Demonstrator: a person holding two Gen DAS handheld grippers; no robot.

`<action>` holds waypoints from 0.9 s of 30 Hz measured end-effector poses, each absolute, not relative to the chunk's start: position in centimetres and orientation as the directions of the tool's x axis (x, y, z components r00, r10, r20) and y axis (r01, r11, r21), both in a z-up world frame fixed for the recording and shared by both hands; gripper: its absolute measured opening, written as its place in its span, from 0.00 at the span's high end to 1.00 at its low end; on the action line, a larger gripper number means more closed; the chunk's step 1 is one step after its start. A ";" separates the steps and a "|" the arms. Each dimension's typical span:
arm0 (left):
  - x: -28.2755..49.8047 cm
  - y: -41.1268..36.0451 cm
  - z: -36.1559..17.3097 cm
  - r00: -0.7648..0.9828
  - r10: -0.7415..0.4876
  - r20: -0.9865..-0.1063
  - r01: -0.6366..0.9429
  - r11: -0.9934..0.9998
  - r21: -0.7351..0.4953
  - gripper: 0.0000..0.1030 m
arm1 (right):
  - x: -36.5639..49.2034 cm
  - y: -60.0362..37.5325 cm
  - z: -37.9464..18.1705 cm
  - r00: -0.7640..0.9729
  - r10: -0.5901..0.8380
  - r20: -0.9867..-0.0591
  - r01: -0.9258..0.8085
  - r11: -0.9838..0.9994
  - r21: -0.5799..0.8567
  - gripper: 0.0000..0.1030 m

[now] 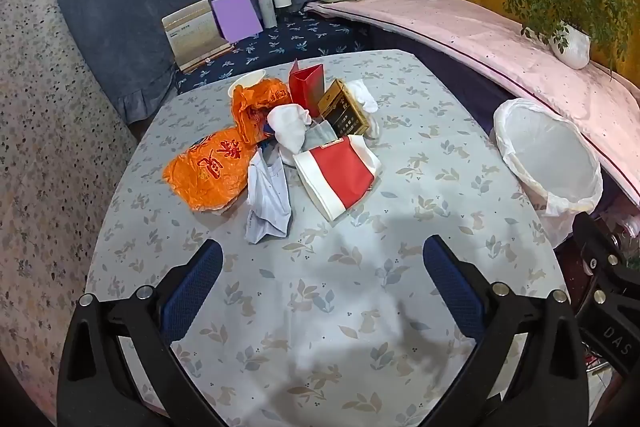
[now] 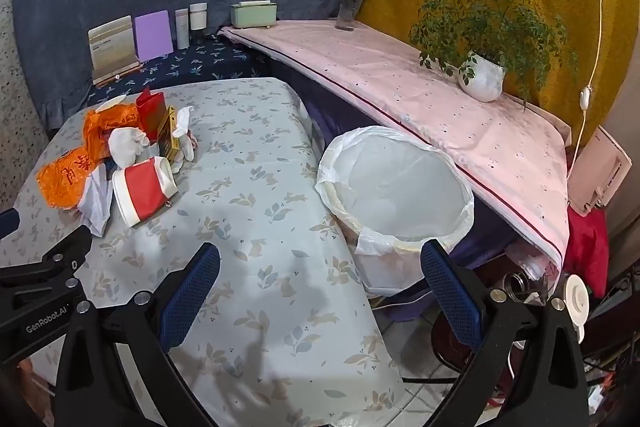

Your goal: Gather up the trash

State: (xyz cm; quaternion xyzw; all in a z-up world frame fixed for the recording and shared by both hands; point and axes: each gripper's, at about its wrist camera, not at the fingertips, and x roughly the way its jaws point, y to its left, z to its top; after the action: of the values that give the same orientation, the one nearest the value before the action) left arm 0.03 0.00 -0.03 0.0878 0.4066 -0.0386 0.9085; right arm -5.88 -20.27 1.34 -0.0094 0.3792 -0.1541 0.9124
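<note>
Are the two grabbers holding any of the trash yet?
No. The left gripper and the right gripper are both open with nothing between their fingers. The trash pile lies untouched on the table.

L gripper (image 1: 322,269) jaws apart; trash pile (image 1: 276,151) ahead.

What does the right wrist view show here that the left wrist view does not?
Only the right wrist view: a white cord with an inline switch against the yellow cloth, a pink box and a white round lid low at right.

Only the left wrist view: the white bowl's rim behind the crumpled orange plastic bag.

Both: the red-and-white carton, the white-lined trash bin, both grippers open and empty, left, right.
</note>
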 end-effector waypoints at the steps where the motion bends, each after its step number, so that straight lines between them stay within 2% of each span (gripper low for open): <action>1: 0.0 0.0 0.0 0.667 -0.001 -0.745 0.142 0.982 0.126 0.07 | -5.9 -20.3 1.3 0.659 -0.282 -0.697 0.274 0.953 -0.126 0.07; 27: -0.2 0.8 0.2 0.651 -0.025 -0.759 0.132 0.988 0.081 0.07 | -6.3 -19.4 1.8 0.674 -0.303 -0.674 0.277 0.949 -0.149 0.07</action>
State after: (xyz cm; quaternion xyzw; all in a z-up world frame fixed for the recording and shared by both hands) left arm -0.23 0.77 0.18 0.0647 0.4155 -0.0434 0.9062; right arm -6.30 -19.38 1.85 -0.0172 0.3712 -0.1585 0.9147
